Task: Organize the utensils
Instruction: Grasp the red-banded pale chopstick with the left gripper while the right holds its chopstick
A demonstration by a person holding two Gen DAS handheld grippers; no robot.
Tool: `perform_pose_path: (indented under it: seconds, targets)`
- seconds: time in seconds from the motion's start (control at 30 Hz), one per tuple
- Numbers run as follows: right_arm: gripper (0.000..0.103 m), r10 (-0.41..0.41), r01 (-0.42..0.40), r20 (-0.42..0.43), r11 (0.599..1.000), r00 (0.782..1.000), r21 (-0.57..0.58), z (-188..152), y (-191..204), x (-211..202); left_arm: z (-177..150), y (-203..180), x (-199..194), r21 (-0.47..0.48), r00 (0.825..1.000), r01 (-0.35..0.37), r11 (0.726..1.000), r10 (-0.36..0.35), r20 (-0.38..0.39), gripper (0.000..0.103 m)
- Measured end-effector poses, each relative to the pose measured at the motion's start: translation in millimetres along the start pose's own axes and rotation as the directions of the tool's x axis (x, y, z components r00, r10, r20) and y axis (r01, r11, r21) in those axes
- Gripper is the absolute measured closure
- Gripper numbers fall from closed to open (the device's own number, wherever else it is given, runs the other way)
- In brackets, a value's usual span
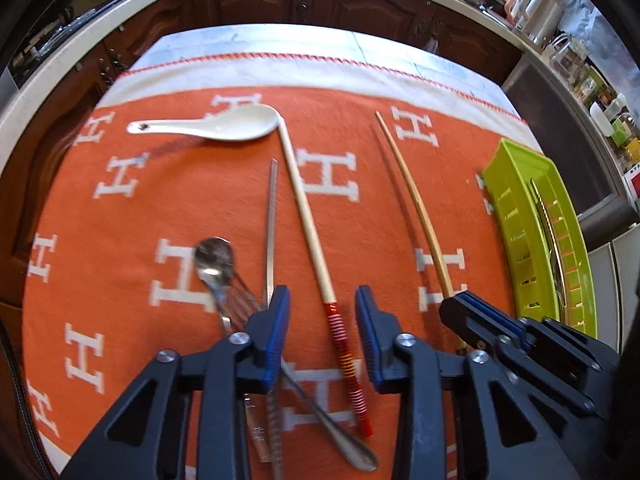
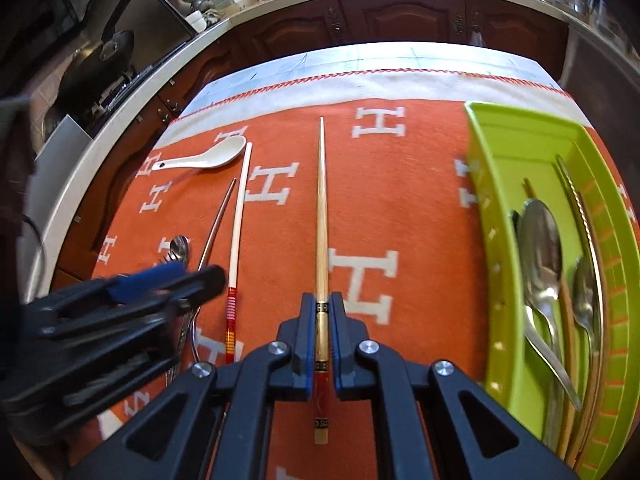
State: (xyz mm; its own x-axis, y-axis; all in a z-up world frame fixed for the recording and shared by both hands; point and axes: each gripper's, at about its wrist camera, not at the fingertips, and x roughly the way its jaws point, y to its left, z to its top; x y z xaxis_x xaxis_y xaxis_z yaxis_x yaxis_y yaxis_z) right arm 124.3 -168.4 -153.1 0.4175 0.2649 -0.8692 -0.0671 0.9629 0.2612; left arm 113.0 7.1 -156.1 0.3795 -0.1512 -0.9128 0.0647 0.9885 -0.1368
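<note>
Orange cloth [image 1: 120, 280] covered the desk [image 1: 300, 40]. Right gripper [image 2: 322, 320] was clamped on the bamboo chopstick [image 2: 321, 208], bound for the green tray [image 2: 496, 184] at three o'clock; left gripper [image 1: 323, 312] straddled the red-banded chopstick [image 1: 308, 216], pads apart.

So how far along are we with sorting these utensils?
Done: the green tray already holds two metal spoons and a couple of long pieces.

In hand: the right gripper is shut on the bamboo chopstick. The left gripper is open, straddling the red-banded chopstick.

Left on the cloth: the white ceramic spoon, a metal chopstick, a small metal spoon and a fork.
</note>
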Motion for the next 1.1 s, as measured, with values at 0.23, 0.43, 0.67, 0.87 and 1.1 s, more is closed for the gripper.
perform_pose_path:
  seconds: [0.23, 0.43, 0.67, 0.87, 1.1]
  targets:
    - [0.097, 0.039, -0.039, 0.014, 0.999, 0.999, 0.030, -8, -11, -14, -7, -22, 14, 0.039, 0.993, -0.117, 0.992, 0.117, 0.010, 0.074]
    - [0.097, 0.049, -0.049, 0.002, 0.998, 0.999, 0.033, -13, -18, -20, -14, -34, 14, 0.015, 0.970, -0.238, 0.971, 0.236, 0.062, 0.054]
    - [0.097, 0.076, -0.076, 0.008, 0.996, 0.997, 0.044, -18, -22, -29, -15, -23, 13, -0.038, 0.982, -0.171, 0.985, 0.173, 0.072, 0.070]
    - [0.097, 0.105, -0.107, 0.033, 0.993, 0.994, 0.048, -20, -22, -40, -15, -27, 12, -0.035, 0.987, -0.141, 0.989, 0.143, 0.080, 0.100]
    - [0.097, 0.132, -0.136, 0.088, 0.989, 0.987, 0.049, -20, -27, -65, -19, -30, -14, -0.059, 0.994, -0.058, 0.997, 0.063, 0.090, 0.100]
